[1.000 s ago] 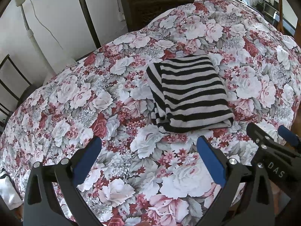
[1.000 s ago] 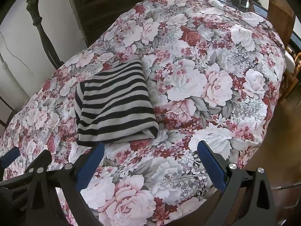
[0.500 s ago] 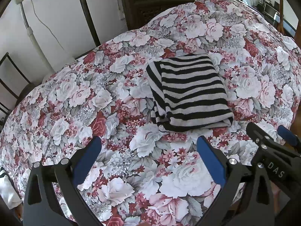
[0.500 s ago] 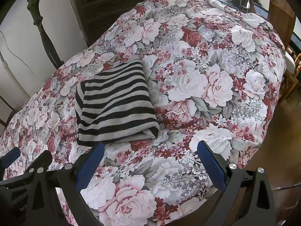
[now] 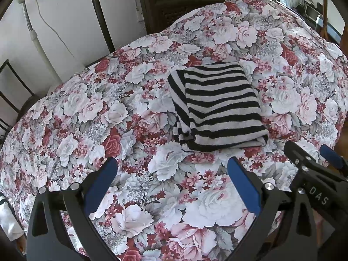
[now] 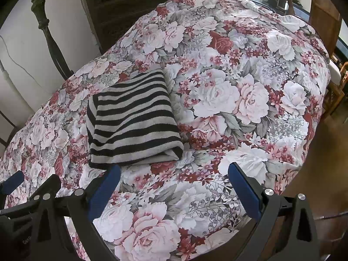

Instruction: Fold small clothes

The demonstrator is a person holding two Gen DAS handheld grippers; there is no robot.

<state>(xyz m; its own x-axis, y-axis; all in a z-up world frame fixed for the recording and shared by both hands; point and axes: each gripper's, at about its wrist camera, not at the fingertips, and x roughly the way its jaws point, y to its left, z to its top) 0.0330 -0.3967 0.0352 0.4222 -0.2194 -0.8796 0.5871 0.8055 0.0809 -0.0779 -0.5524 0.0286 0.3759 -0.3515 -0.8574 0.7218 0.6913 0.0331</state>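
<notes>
A black-and-grey striped garment (image 5: 219, 106) lies folded into a neat rectangle on the floral bedspread (image 5: 108, 117). My left gripper (image 5: 171, 174) hovers open in front of it and a little to its left, blue pads wide apart, holding nothing. In the right wrist view the same folded garment (image 6: 132, 121) sits ahead and to the left of my right gripper (image 6: 174, 178), which is also open and empty. The right gripper's black frame shows at the lower right of the left wrist view, marked DAS (image 5: 317, 195).
A dark metal bed frame post (image 5: 100, 15) and white wall stand behind the bed on the left. A dark wooden cabinet (image 6: 130, 6) is at the back. The bed's edge drops to a wooden floor (image 6: 322, 165) on the right. A chair (image 6: 339, 80) stands there.
Both grippers have drawn back very slightly from the folded garment. The garment itself lies unmoved and both grippers stay open.
</notes>
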